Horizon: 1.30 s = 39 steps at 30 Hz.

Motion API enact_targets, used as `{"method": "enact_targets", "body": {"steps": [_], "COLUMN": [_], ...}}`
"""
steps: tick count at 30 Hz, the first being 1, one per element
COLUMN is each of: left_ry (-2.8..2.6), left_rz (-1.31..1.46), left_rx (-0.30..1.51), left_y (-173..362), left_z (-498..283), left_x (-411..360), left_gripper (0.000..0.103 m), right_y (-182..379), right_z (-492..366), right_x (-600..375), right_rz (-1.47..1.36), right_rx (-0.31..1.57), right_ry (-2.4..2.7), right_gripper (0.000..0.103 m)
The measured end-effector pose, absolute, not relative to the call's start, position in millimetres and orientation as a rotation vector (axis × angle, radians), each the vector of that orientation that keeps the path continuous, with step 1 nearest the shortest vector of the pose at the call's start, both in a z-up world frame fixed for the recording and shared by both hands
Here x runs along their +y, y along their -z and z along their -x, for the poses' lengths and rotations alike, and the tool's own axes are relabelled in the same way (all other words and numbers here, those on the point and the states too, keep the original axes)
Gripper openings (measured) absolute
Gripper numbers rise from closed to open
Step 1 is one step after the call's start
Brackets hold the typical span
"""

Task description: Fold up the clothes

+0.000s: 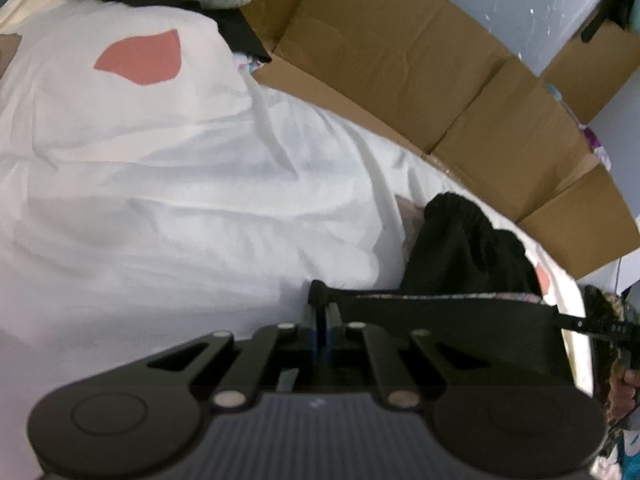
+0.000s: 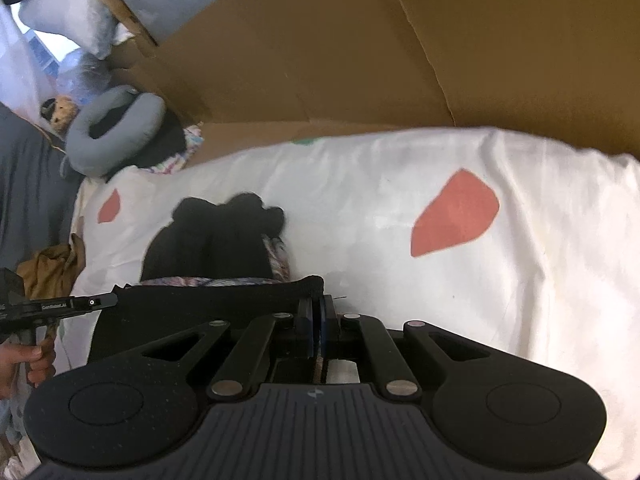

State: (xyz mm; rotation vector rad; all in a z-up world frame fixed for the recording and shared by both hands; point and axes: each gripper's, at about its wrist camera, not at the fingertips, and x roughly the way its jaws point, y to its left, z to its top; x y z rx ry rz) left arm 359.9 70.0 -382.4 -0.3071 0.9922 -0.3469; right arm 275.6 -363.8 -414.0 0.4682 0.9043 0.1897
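Pinching one corner of the black garment (image 1: 460,240), the left gripper (image 1: 323,312) has its jaws clamped on the hem. Its other corner is clenched in the right gripper (image 2: 318,312), the cloth stretched between them over the white bedsheet (image 2: 400,184) beside cardboard (image 2: 360,60)

The black garment (image 2: 216,240) hides its lower part behind the taut hem.

- garment (image 2: 216,240) lies on bedsheet (image 2: 400,208), its near edge stretched between left gripper (image 1: 322,312) and right gripper (image 2: 318,312)
- cardboard (image 2: 360,60) behind the bedsheet
- neck pillow (image 2: 116,128) at far left, beside the cardboard
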Motion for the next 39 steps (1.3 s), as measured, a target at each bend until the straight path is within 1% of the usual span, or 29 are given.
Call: {"method": "enact_targets", "body": {"steps": [2, 4, 7, 8, 9, 11, 14, 19, 21, 22, 23, 24, 31, 36, 37, 39], "left_ry": [0.341, 0.339, 0.341, 0.343, 0.346, 0.352, 0.375, 0.399, 0.404, 0.406, 0.408, 0.411, 0.373, 0.381, 0.381, 0.374], "left_rz": [0.289, 0.278, 0.246, 0.233, 0.221, 0.203, 0.19, 0.168, 0.163, 0.151, 0.134, 0.125, 0.129, 0.102, 0.099, 0.085], "left_rx": [0.999, 1.0, 0.992, 0.991, 0.99, 0.994, 0.991, 0.985, 0.971, 0.96, 0.947, 0.938, 0.89, 0.919, 0.927, 0.932], "left_y": [385, 385, 386, 386, 385, 383, 378, 380, 379, 377, 375, 373, 367, 376, 379, 380], "left_z": [-362, -362, -361, -361, -361, -360, -357, -357, -357, -357, -355, -354, -356, -362, -363, -363], "left_x": [68, 68, 65, 64, 63, 63, 63, 59, 57, 55, 54, 52, 49, 43, 43, 42], "left_gripper": [0.013, 0.015, 0.018, 0.018, 0.018, 0.023, 0.025, 0.024, 0.012, 0.006, 0.006, 0.005, 0.004, 0.005, 0.006, 0.011], "right_y": [420, 423, 425, 425, 425, 424, 421, 419, 420, 420, 420, 419, 409, 416, 418, 421], "right_z": [-277, -277, -277, -277, -277, -276, -273, -270, -271, -271, -271, -272, -266, -270, -271, -273], "right_x": [-362, -360, -356, -355, -354, -355, -359, -362, -358, -356, -354, -352, -353, -353, -352, -350], "right_rz": [-0.481, -0.49, -0.477, -0.465, -0.455, -0.456, -0.48, -0.509, -0.506, -0.498, -0.489, -0.483, -0.451, -0.459, -0.464, -0.47], "right_rx": [0.908, 0.914, 0.926, 0.931, 0.935, 0.935, 0.924, 0.915, 0.921, 0.923, 0.921, 0.919, 0.872, 0.888, 0.895, 0.909], "right_ry": [-0.192, -0.195, -0.202, -0.202, -0.199, -0.194, -0.194, -0.218, -0.232, -0.235, -0.235, -0.234, -0.19, -0.171, -0.171, -0.172], "right_gripper": [0.001, 0.002, 0.007, 0.012, 0.015, 0.021, 0.025, 0.025, 0.024, 0.022, 0.015, 0.001, 0.001, 0.001, 0.002, 0.005]}}
